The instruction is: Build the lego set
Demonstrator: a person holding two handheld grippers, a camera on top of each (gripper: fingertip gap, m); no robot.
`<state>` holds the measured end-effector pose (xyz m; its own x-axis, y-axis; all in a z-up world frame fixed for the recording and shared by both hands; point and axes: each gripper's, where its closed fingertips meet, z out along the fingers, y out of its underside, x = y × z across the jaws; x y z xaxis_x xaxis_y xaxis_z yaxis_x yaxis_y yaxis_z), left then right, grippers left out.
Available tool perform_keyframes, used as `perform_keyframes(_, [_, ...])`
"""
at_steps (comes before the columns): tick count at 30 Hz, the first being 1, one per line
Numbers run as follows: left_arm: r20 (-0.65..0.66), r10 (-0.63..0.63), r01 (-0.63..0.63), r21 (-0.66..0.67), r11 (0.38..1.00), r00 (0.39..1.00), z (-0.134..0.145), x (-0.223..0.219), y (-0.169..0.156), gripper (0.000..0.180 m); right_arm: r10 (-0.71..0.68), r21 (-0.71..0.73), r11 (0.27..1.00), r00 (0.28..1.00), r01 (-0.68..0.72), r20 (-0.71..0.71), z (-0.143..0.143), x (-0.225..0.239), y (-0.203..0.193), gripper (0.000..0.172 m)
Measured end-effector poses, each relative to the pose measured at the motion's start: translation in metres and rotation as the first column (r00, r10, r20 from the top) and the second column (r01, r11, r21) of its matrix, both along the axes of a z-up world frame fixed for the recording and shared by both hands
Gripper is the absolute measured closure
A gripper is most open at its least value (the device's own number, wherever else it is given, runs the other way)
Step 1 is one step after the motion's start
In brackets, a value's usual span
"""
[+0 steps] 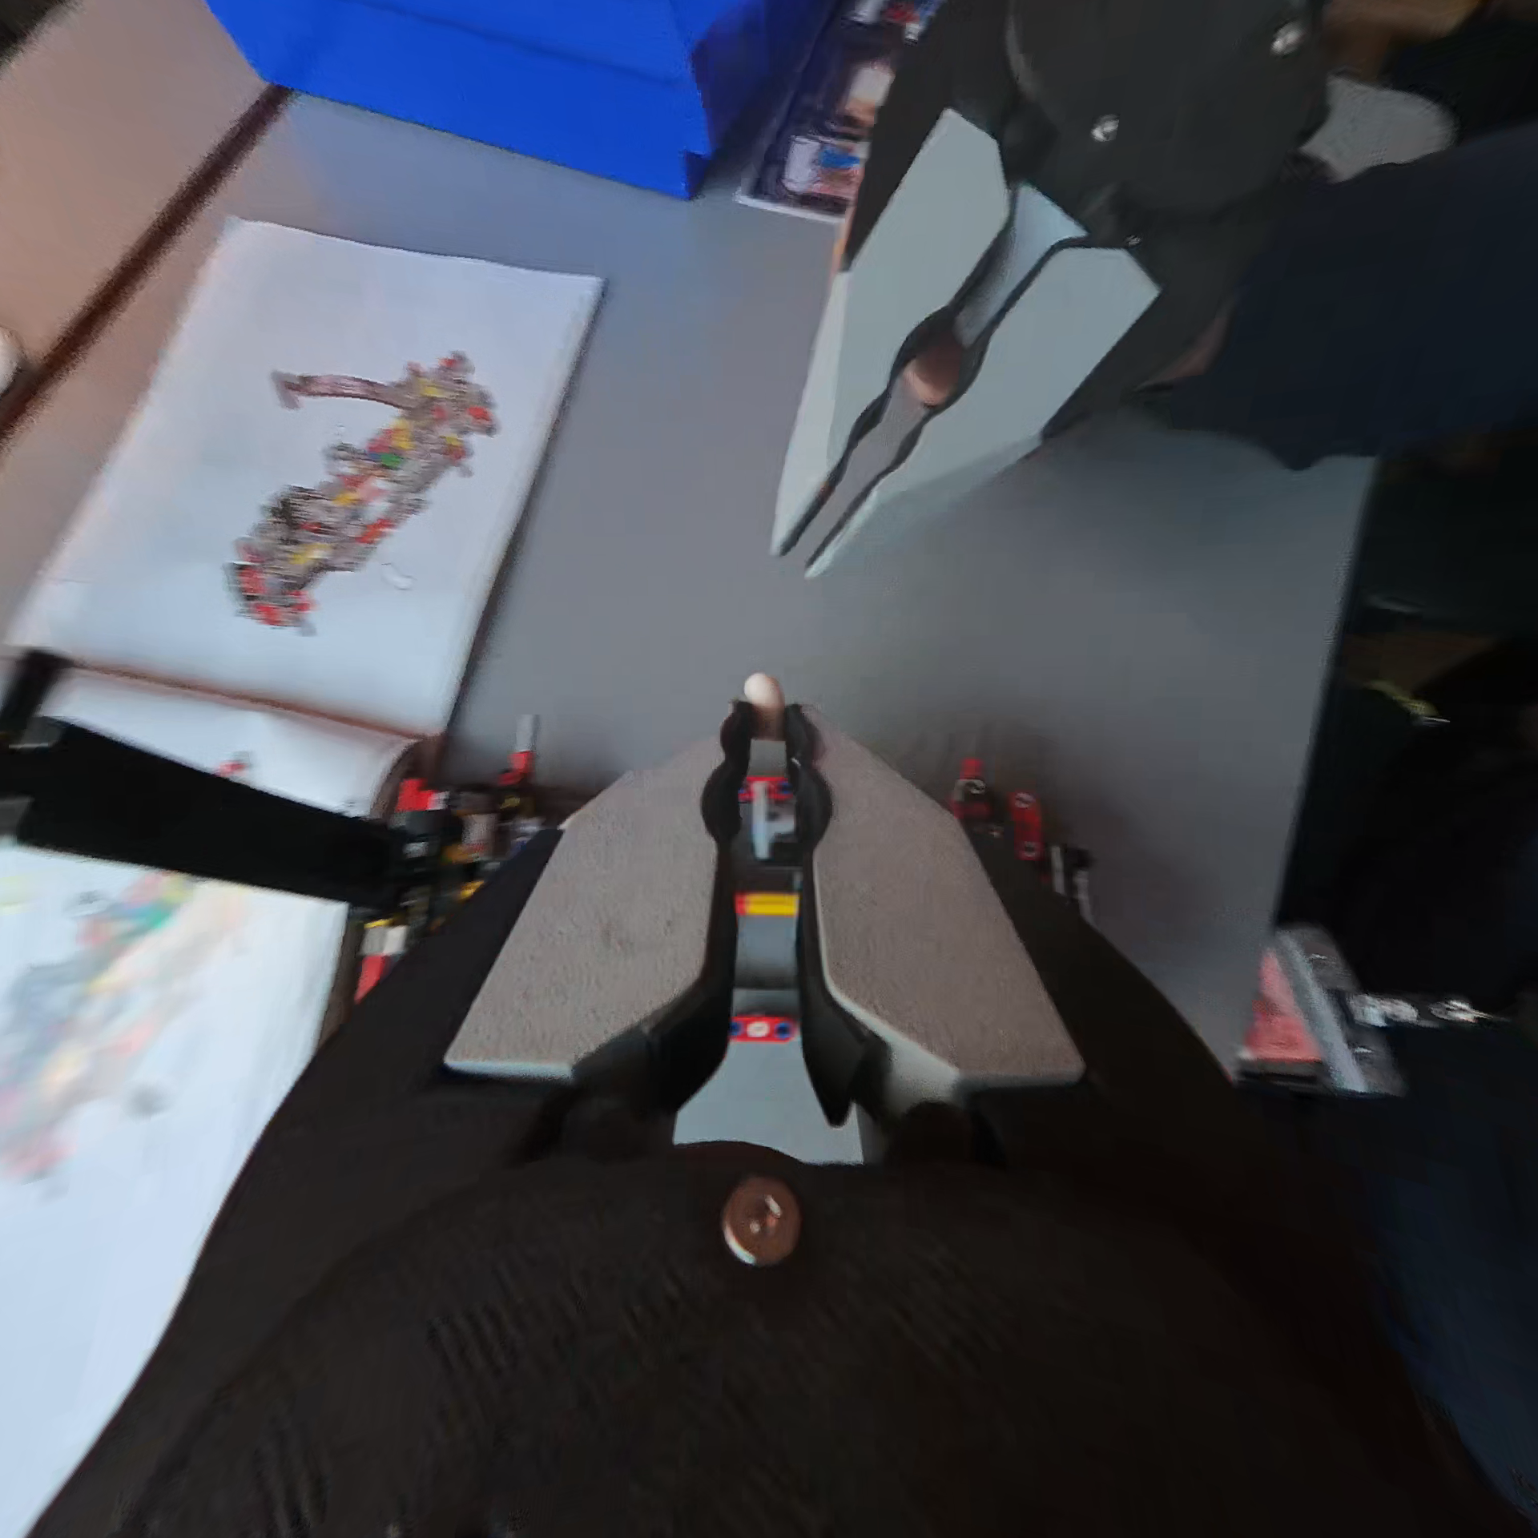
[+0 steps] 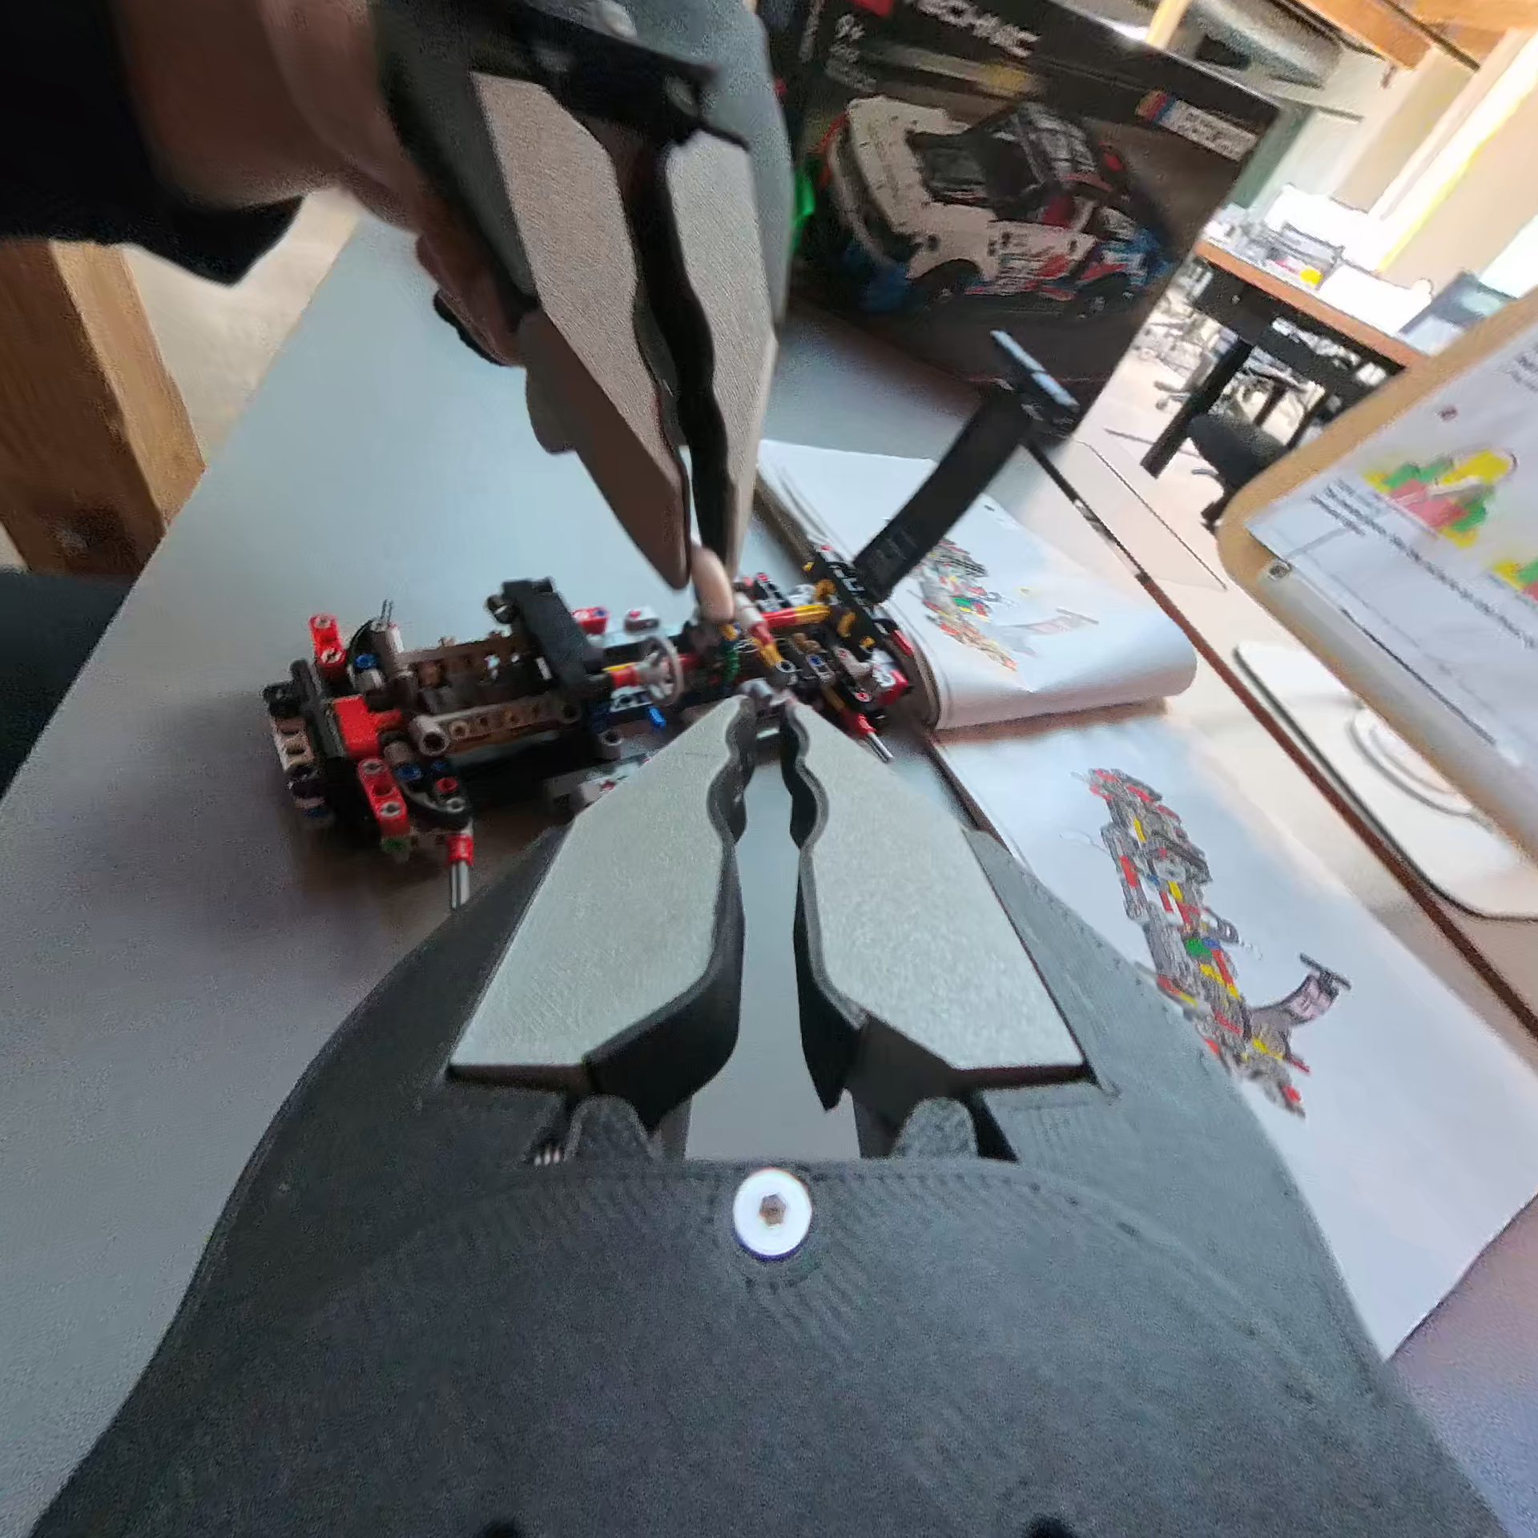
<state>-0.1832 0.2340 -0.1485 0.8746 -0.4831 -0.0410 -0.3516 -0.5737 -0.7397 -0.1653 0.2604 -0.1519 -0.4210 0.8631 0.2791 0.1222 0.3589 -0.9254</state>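
My left gripper [image 1: 761, 720] is shut on a small tan peg [image 1: 762, 695] that sticks out past its tips. In the right wrist view the left gripper [image 2: 707, 566] comes down from above and holds the peg [image 2: 714, 587] just over the middle of a partly built brick car chassis [image 2: 499, 691] in black, red and grey on the grey table [image 2: 250, 499]. Parts of the chassis [image 1: 999, 811] show beneath my left fingers. My right gripper [image 2: 766, 720] is shut, its tips close to the near side of the chassis. In the left wrist view it [image 1: 799, 549] hangs above the table with nothing seen between its tips.
Printed sheets with a picture of the model [image 1: 333, 466] [image 2: 1207, 957] and an open booklet [image 2: 1057, 641] lie beside the chassis. A black bar [image 2: 940, 483] stands over the booklet. A box with a car picture [image 2: 999, 183], a blue box [image 1: 516, 75] and a screen [image 2: 1415, 541] stand around the table. Tip to tip, the grippers are about 4 cm apart.
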Motion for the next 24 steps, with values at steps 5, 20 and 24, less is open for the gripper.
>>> perform_keyframes(5, [0.022,0.036,-0.038,0.105,0.994,0.999,0.034,-0.027,0.005,0.175,0.015,-0.247,0.969,1.0,-0.009,0.019,0.01,0.002,0.019,0.172])
perform_keyframes(20, [-0.066,-0.225,0.228,0.045,0.973,0.972,0.002,0.031,-0.008,0.175,0.229,-0.158,0.962,0.973,-0.223,0.017,0.01,0.009,-0.037,0.163])
perform_keyframes(24, [-0.105,-0.267,0.269,0.01,0.963,0.958,-0.002,0.037,-0.006,0.175,0.225,-0.107,0.969,0.974,-0.221,0.022,0.008,0.011,-0.036,0.166])
